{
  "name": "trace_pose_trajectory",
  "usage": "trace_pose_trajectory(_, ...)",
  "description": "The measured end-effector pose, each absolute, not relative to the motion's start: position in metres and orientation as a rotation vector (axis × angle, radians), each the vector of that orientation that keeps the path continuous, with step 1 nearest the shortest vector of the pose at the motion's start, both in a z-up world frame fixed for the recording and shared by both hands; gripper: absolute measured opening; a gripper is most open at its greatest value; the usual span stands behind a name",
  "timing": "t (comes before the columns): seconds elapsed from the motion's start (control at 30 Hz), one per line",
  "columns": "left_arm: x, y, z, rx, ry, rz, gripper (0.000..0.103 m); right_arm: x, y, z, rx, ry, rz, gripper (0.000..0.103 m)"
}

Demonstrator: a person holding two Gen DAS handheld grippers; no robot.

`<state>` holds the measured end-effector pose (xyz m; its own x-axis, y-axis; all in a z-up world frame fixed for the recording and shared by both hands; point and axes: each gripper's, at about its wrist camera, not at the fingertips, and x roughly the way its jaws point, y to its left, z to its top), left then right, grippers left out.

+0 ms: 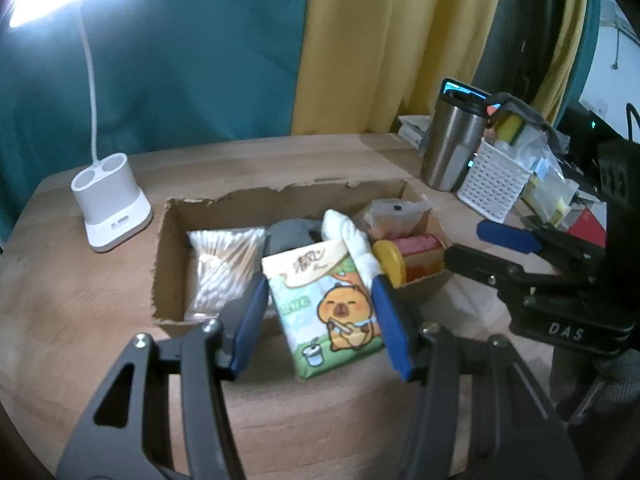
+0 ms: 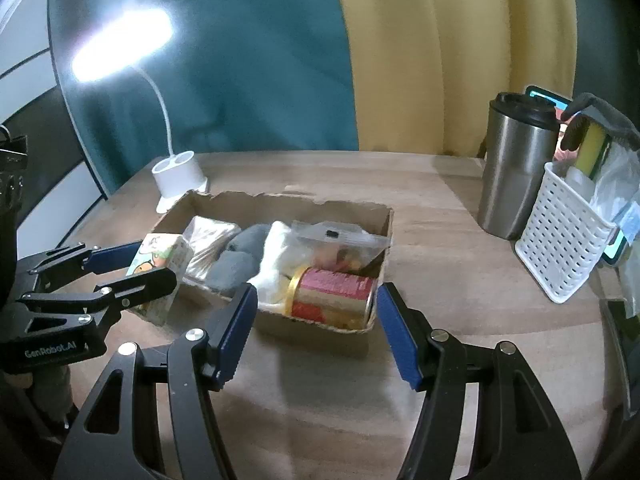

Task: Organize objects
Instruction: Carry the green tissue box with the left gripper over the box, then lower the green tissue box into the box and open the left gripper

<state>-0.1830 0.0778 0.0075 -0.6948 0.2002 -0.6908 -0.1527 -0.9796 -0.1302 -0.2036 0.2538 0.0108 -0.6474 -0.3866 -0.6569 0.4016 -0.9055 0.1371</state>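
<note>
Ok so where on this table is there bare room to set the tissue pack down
Bare wood lies between the cardboard box and the steel tumbler, behind the box toward the curtain, and in front of it near the right gripper. The box is crowded: cotton swabs, red can, cloths. The white basket corner is cluttered too. The tissue pack sits between the left gripper's fingers.

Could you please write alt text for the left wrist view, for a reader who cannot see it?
The left hand-held gripper frames a cartoon tissue pack leaning over the near edge of a torn cardboard box on a wooden table. The box also holds cotton swabs and a yellow-lidded can; the right hand-held gripper hovers open nearby.
</note>
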Motion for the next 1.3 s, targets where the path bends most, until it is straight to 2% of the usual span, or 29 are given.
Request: trace_pose_trajectory(1.3,-0.256,0.102,-0.024,-1.186,-0.108,2.658,0.055,-0.255,0.258,-0.011,1.073,0.003,-2.509,0.065)
